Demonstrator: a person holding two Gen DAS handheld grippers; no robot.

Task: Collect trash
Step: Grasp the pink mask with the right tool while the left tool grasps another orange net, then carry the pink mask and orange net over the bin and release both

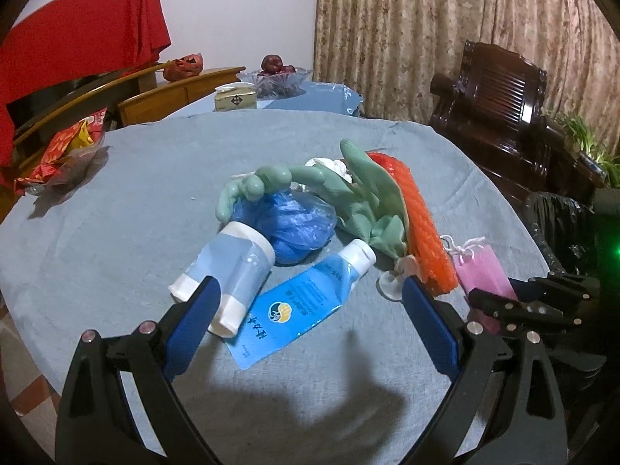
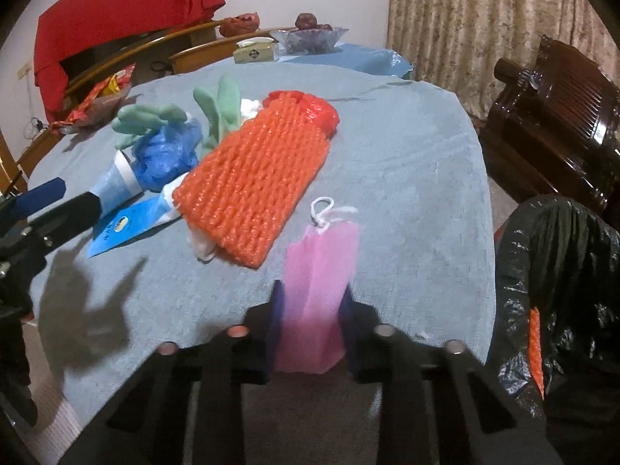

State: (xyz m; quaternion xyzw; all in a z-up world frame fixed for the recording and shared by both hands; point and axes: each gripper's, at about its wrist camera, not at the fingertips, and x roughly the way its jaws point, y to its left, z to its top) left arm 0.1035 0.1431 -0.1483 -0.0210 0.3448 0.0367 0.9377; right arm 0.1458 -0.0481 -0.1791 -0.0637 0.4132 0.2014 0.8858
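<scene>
- The right gripper (image 2: 312, 310) is clamped on the near end of a pink mesh pouch (image 2: 321, 263); its two dark blue pads press the pouch from either side.
- The pouch lies flat on the table's grey-blue cloth (image 2: 418, 178), its white drawstring loop (image 2: 323, 209) at the far end, pointing away from the tongs.
- Just left of the pouch and apart from it lies an orange foam net sleeve (image 2: 252, 182), well clear of the right gripper's pads.
- The left gripper (image 1: 310, 302) stands wide, with nothing pressed between its blue pads.
- Between those open pads, a little ahead of the tips, lies a blue squeeze tube (image 1: 306, 298) with a white cap, flat on the cloth.
- The left pad overlaps a white-and-blue bottle (image 1: 228, 267) lying on its side; whether it touches the bottle I cannot tell.
- Beyond the tube sit a crumpled blue plastic bag (image 1: 298, 228) and a pair of green rubber gloves (image 1: 348, 193), one draped over the bag.
- A small white suction cup (image 1: 391, 286) lies just beside the tip of the left gripper's right pad.
- A bin lined with a black bag (image 2: 558, 290) stands at the table's right edge, near the right gripper, with a strip of orange netting against its liner.
</scene>
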